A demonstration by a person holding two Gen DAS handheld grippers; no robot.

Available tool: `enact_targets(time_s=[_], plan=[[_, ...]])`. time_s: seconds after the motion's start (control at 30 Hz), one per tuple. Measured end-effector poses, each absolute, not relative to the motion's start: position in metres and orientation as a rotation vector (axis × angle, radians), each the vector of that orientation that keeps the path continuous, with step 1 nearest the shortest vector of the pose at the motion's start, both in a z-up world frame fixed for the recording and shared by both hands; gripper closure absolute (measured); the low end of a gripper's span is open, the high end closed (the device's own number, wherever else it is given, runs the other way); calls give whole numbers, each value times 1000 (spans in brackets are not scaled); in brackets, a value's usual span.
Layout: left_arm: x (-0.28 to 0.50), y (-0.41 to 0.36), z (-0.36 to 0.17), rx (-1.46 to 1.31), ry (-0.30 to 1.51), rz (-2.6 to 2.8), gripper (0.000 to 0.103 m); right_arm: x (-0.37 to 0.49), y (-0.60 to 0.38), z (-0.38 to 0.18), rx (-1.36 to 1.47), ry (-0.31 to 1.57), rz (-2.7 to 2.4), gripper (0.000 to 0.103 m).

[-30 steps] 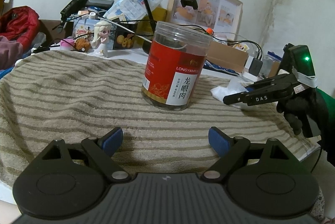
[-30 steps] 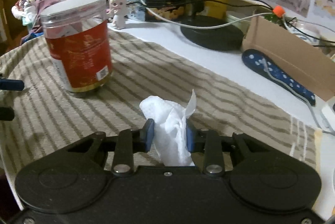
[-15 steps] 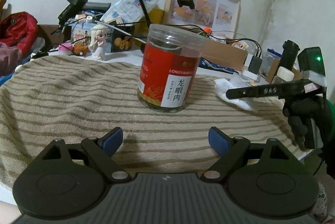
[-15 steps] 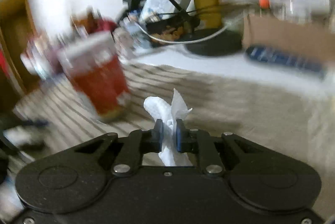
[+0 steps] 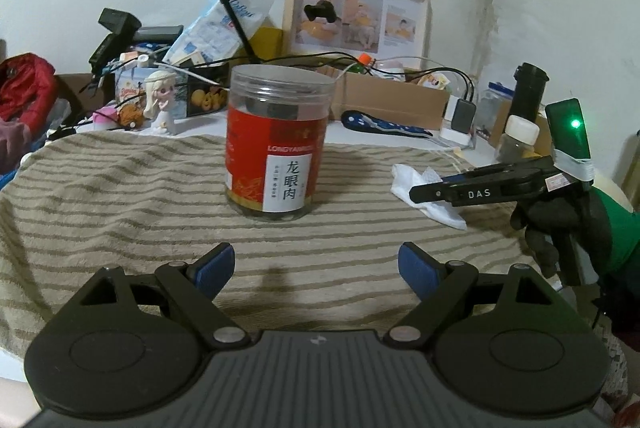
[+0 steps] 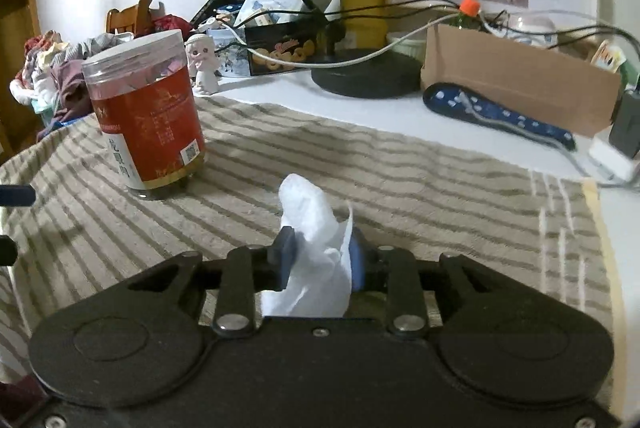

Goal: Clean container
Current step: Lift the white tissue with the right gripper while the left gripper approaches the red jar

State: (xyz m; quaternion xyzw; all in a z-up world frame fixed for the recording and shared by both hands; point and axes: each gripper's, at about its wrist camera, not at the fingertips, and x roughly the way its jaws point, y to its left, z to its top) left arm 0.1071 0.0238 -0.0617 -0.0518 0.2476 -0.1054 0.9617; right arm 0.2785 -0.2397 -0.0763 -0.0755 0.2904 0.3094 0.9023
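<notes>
At two o'clock of container, right gripper clamped on tissue, jaws just eased wider; left gripper agape, seen from left wrist only

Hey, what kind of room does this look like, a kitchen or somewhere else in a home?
Probably not a kitchen: it looks like a lived-in room with a cluttered desk. A striped towel covers the surface, a framed photo collage leans on the wall, and a doll figurine stands among snack boxes and cables.
</notes>
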Motion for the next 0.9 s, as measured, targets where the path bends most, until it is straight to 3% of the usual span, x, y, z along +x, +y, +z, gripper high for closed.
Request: enact_targets(time_s=[0.27,0.37,0.47,0.57,0.7,0.9], plan=[[110,22,-63,-101,511,-211,14,262,-233,-74,-271,563,610,78],[110,23,-63,-99,512,-210,14,255,-232,-72,-293,575,622,89],[111,24,-64,-100,513,-205,14,250,-237,-69,-231,578,655,92],[112,24,-64,-98,515,-198,14,267,-270,-69,200,653,804,92],[116,27,-58,-83,492,-174,14,287,-296,-87,563,694,859,92],[142,44,-50,-81,434,-121,14,280,-272,-91,390,674,748,92]])
